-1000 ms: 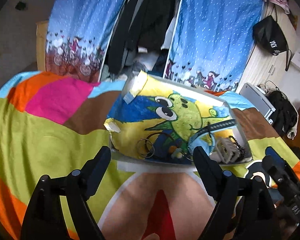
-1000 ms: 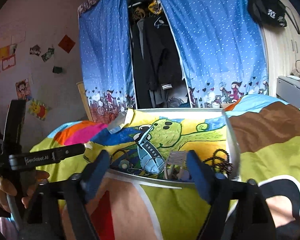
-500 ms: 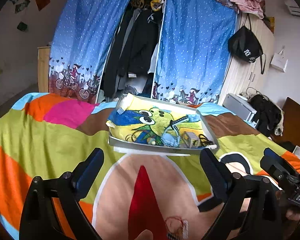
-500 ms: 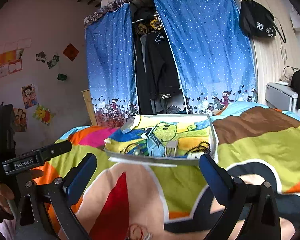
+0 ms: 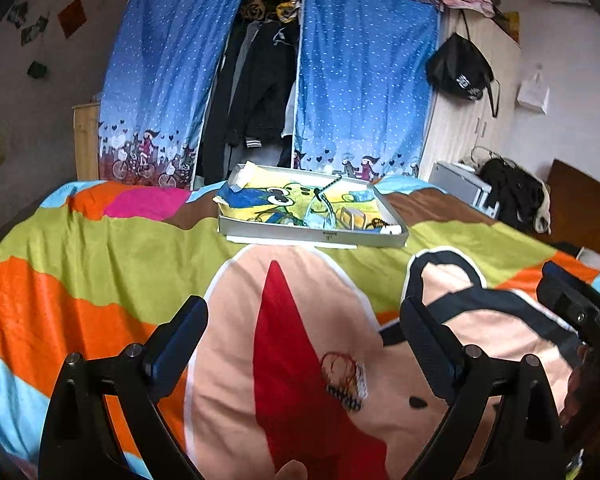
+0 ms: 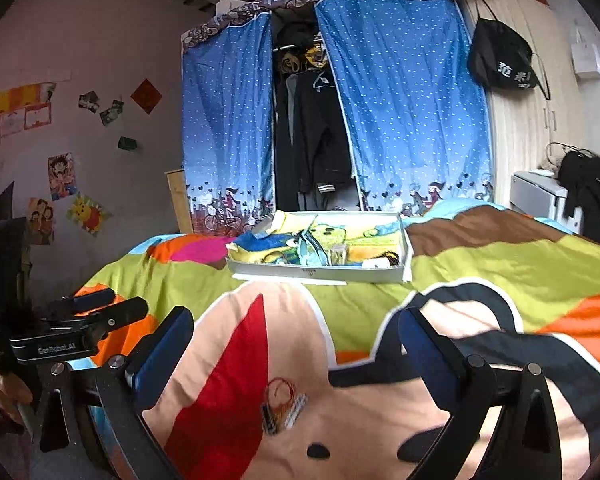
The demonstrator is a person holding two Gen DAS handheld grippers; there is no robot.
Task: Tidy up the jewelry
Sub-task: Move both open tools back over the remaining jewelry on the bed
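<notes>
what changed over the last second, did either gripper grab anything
Both grippers pulled back from the tray toward the near end of the bed; a small bracelet on the blanket has come into view. The left gripper and right gripper stayed open and empty. The tray's contents look unmoved.

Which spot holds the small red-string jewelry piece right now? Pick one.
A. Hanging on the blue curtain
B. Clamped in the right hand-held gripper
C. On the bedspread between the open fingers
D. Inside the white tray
C: the red-string piece lies loose on the bedspread, short of the tray, with both hand-held grippers open and empty.
</notes>
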